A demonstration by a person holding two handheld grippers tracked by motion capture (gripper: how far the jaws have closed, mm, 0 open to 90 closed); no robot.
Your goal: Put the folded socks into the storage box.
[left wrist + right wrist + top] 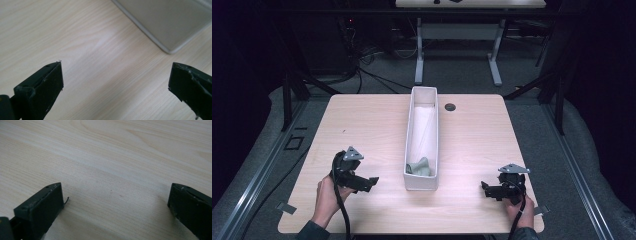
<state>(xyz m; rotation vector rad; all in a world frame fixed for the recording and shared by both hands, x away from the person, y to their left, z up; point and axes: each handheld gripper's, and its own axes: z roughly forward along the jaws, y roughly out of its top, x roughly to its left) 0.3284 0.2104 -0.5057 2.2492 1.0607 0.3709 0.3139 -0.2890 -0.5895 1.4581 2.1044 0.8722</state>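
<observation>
A long white box [422, 100] stands lengthwise in the middle of the wooden table [362, 125]. A crumpled grey-green cloth [419, 167] lies in its near end, with pale paper lining behind it. My left gripper [372, 182] rests low over the table to the left of the box's near end, jaws wide apart with nothing between them. In the left gripper view the box's near corner [170, 30] lies ahead at upper right. My right gripper [484, 189] sits near the table's front right, pointing left, open over bare wood [115, 170].
A small dark round grommet [450, 106] sits in the tabletop just right of the box's far end. Beyond the table is grey floor with cables [362, 75] and the legs of another white desk [419, 55]. Black frame posts stand at both sides.
</observation>
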